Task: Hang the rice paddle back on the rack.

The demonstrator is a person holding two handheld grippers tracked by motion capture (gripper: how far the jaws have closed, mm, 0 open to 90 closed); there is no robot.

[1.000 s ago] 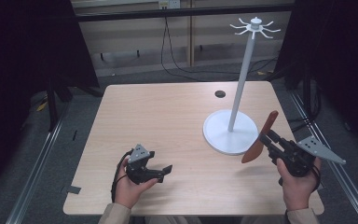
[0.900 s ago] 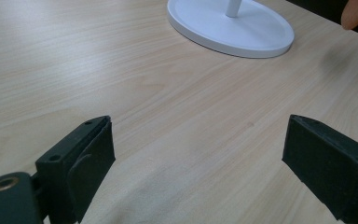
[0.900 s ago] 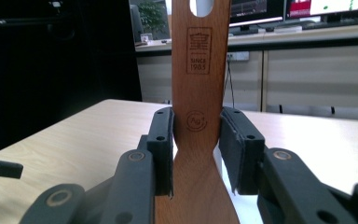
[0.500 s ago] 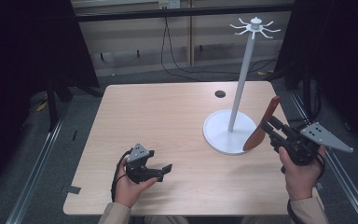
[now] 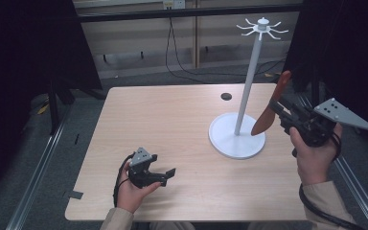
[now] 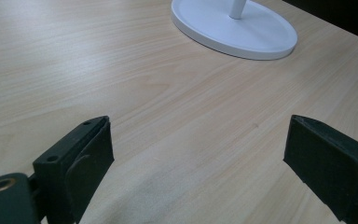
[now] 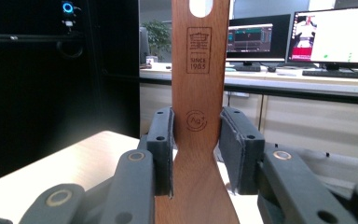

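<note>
Lifting a wooden spatula (image 5: 271, 106) toward the white hook stand (image 5: 249, 91) near the table's (image 5: 172, 120) right edge, the right gripper (image 5: 287, 111) clamps its handle between both jaws; a loose pinch could let it swivel, or its blade could knock the pole; the left gripper (image 5: 165, 173) rests wide open near the front edge; the spatula hangs higher than a second ago.

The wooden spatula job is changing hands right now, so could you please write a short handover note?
Right gripper: shut on the wooden spatula, held in the air beside the white stand.
Left gripper: open, nothing between its jaws, low over the table.
Done: spatula picked up; its hanging hole is at the free end.
Left: probably hang it on one of the hooks atop the stand, then let go.
</note>
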